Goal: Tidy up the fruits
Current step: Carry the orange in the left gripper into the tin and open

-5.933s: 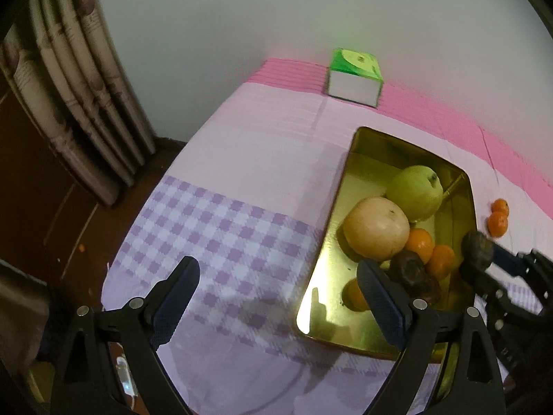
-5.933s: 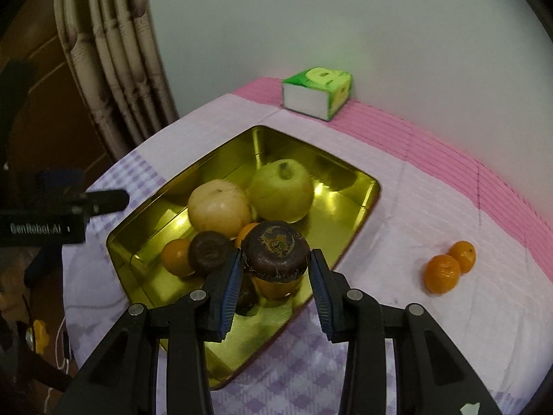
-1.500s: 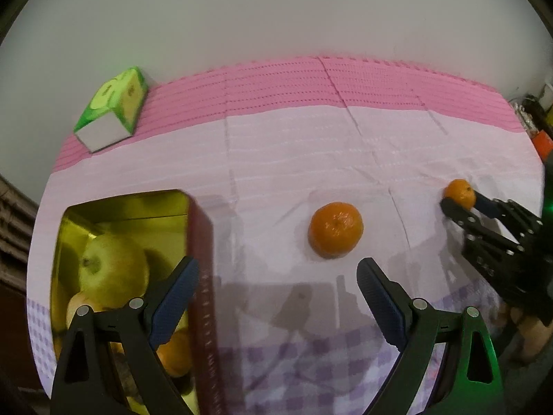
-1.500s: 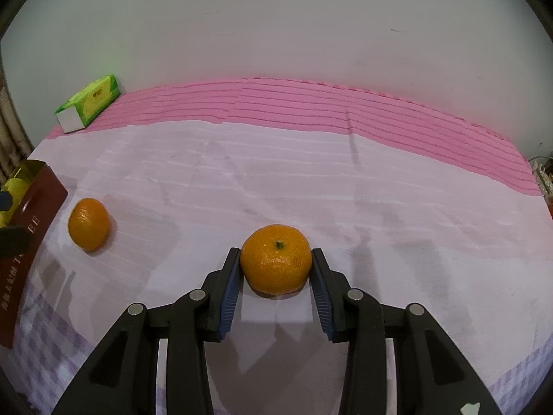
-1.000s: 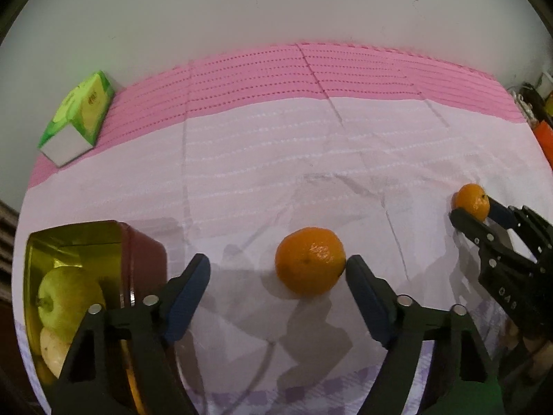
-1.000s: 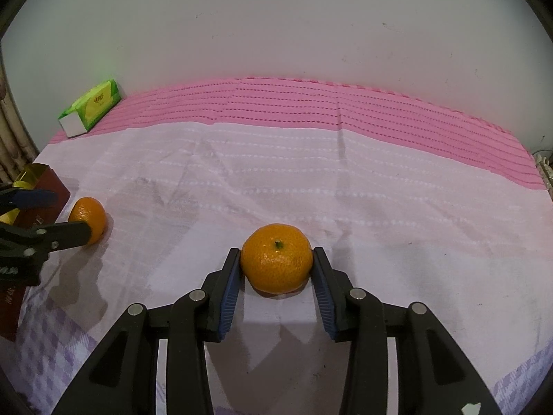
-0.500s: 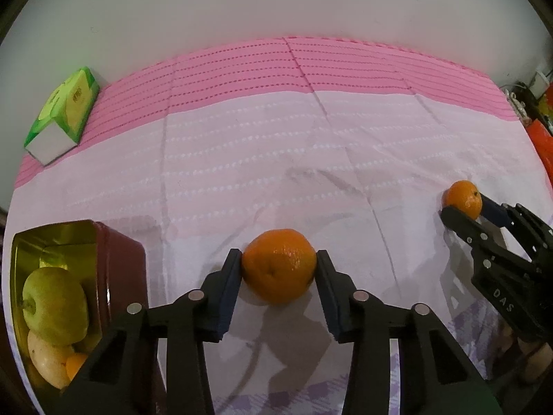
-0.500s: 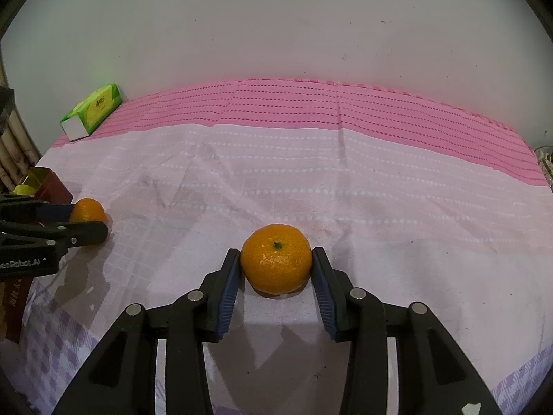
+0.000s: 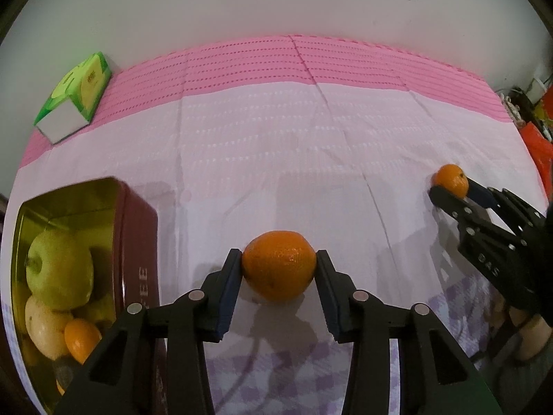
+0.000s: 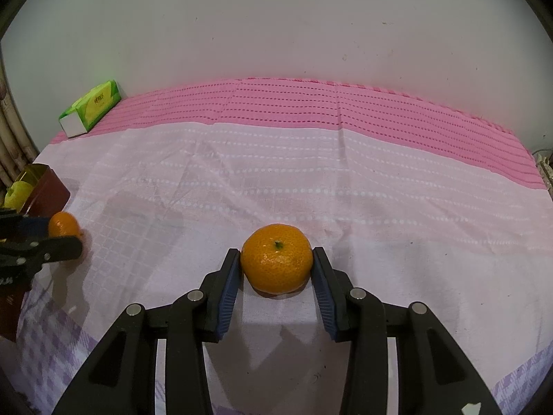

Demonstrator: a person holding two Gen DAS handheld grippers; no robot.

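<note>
Two mandarins gripped

Both jaws press on fruit: left gripper (image 9: 278, 271) holds one mandarin (image 9: 278, 269), right gripper (image 10: 276, 269) another mandarin (image 10: 275, 257), both resting on the tablecloth (image 10: 380, 200). Light, soft-skinned; squeeze gently at the widest sides. Gold tin (image 9: 134, 242) waits left.

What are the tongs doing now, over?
Left tongs shut on one mandarin. Right tongs shut on the other mandarin. Both on the cloth. Tin at left, path clear.

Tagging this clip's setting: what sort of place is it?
Probably a home room: a table against a plain wall, covered with a pink and lilac cloth, with a tissue box and a gold tin of fruit.
</note>
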